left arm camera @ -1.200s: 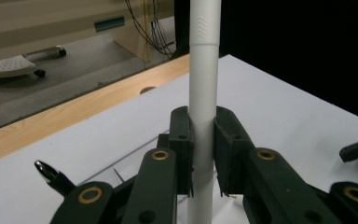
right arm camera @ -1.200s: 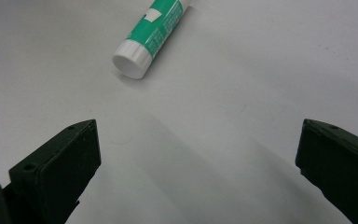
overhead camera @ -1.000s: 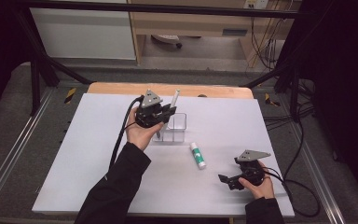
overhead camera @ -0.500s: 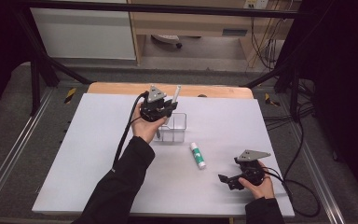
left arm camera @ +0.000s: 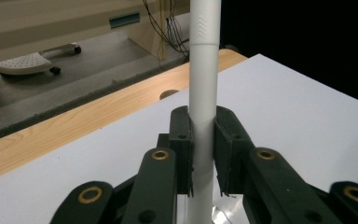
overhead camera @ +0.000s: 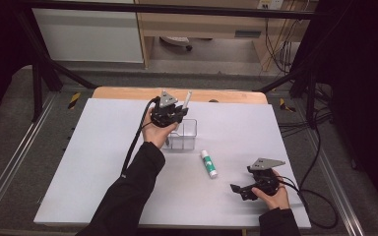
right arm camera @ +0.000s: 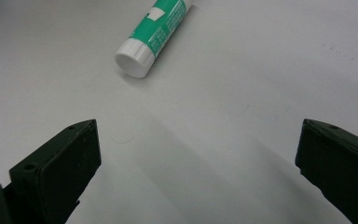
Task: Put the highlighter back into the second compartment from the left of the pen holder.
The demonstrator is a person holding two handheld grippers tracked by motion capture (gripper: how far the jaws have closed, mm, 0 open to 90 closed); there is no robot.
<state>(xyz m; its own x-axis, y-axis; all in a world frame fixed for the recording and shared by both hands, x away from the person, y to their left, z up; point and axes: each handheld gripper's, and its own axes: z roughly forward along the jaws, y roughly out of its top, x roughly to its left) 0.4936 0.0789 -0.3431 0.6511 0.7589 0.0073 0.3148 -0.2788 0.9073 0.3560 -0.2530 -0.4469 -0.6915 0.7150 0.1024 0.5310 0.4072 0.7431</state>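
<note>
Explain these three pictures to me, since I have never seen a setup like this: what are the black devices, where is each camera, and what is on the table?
A person sits at a white table and holds a hand-operated grasping tool in each hand. The wide picture comes from a fixed camera above, looking down. The other two come from small cameras riding on each tool, looking along its black jaws.

The left tool is over a clear plastic container and is clamped on a white pen-like stick, which stands upright between its jaws. The right tool rests near the table's front edge with its jaws wide open and nothing between them. Just ahead of it lies a green and white glue stick, on its side, apart from the container.
</note>
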